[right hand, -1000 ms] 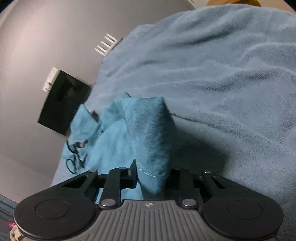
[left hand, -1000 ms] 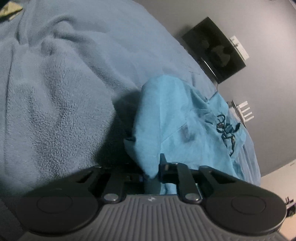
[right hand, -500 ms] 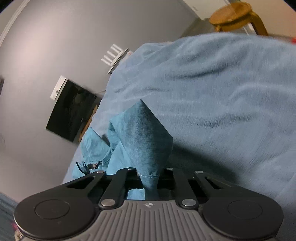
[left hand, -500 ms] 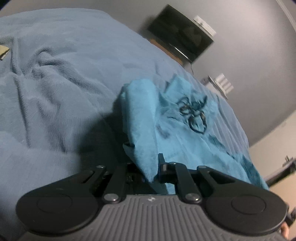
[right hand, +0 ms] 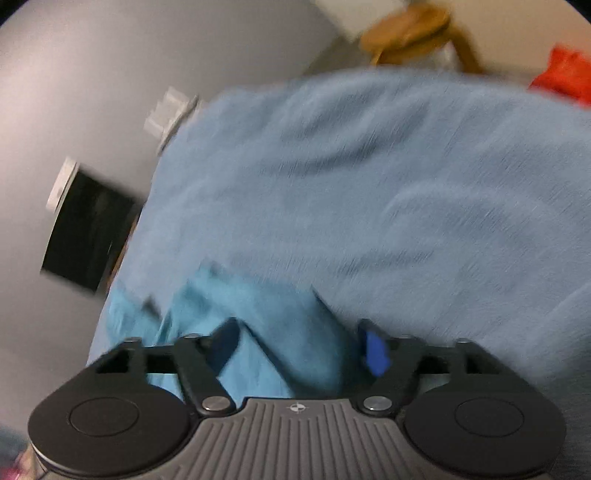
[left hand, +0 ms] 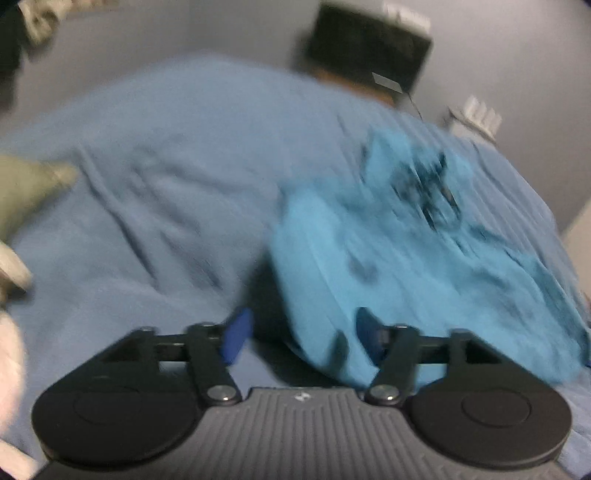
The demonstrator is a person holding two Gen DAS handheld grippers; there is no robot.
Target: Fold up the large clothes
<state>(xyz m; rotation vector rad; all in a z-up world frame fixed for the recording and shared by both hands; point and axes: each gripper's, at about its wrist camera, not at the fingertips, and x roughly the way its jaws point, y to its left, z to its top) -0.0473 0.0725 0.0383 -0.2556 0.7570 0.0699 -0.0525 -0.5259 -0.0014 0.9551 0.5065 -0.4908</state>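
A bright turquoise garment with a dark print lies crumpled on a blue fleece bed cover. My left gripper is open just above the garment's near edge, with cloth lying between and in front of its jaws. In the right wrist view the same garment lies below my right gripper, which is open, with a fold of cloth between its blue-padded fingers. Both views are motion-blurred.
A black screen stands against the grey wall beyond the bed, with a white router beside it. A wooden stool and something red are past the far bed edge. A pale object lies at the left.
Both grippers were shut on corners of the garment; both have now opened and let the cloth drop onto the bed. Both cameras have tilted upward and are moving.
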